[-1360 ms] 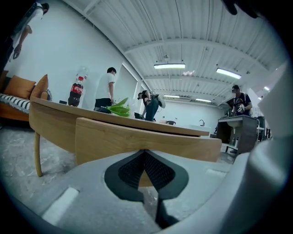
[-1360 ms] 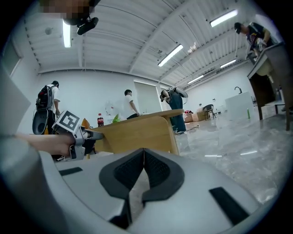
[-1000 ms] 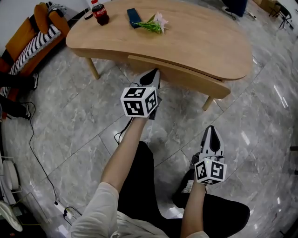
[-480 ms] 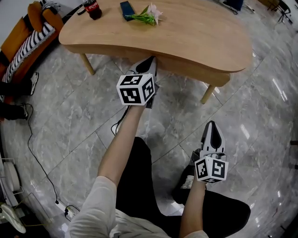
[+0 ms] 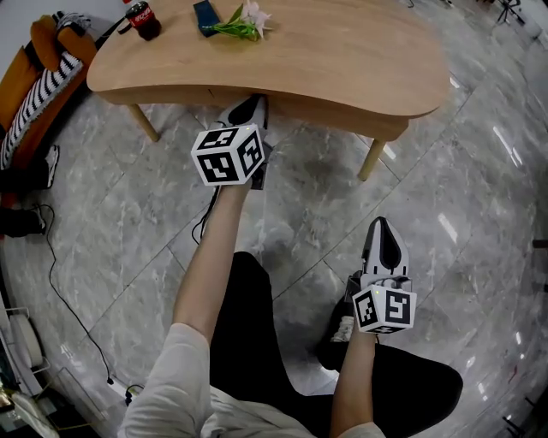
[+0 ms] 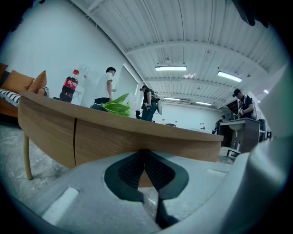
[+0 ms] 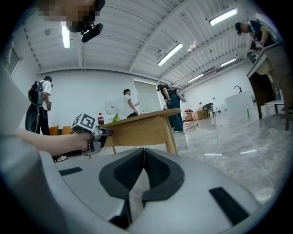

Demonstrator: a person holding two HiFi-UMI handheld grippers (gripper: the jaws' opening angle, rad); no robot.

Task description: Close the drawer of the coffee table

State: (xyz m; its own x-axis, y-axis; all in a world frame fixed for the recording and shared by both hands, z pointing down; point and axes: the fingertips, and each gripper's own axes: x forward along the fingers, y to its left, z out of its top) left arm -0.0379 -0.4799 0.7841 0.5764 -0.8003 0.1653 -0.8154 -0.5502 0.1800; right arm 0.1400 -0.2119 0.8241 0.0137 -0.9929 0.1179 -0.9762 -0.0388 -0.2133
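Note:
The wooden coffee table [image 5: 342,51] fills the top of the head view. Its drawer front [image 5: 295,100] lies level with the table's curved front apron. My left gripper [image 5: 251,104] is shut, and its tips press against that front. In the left gripper view the shut tips [image 6: 144,153] meet right at the wooden drawer front [image 6: 119,137], whose seam shows at the left. My right gripper [image 5: 383,224] hangs low over the floor at the right, shut and empty, well away from the table. In the right gripper view its tips [image 7: 143,151] meet, and the table [image 7: 142,128] stands beyond.
A cola bottle [image 5: 142,17], a dark flat object [image 5: 205,14] and a flower [image 5: 242,20] lie on the tabletop's far left. An orange sofa with a striped cushion [image 5: 38,81] stands at the left. A cable [image 5: 51,282] runs over the marble floor. My legs are below.
The drawer stuck out from the apron a second ago and now sits level with it. My left gripper has pushed forward against it. The right gripper has barely moved.

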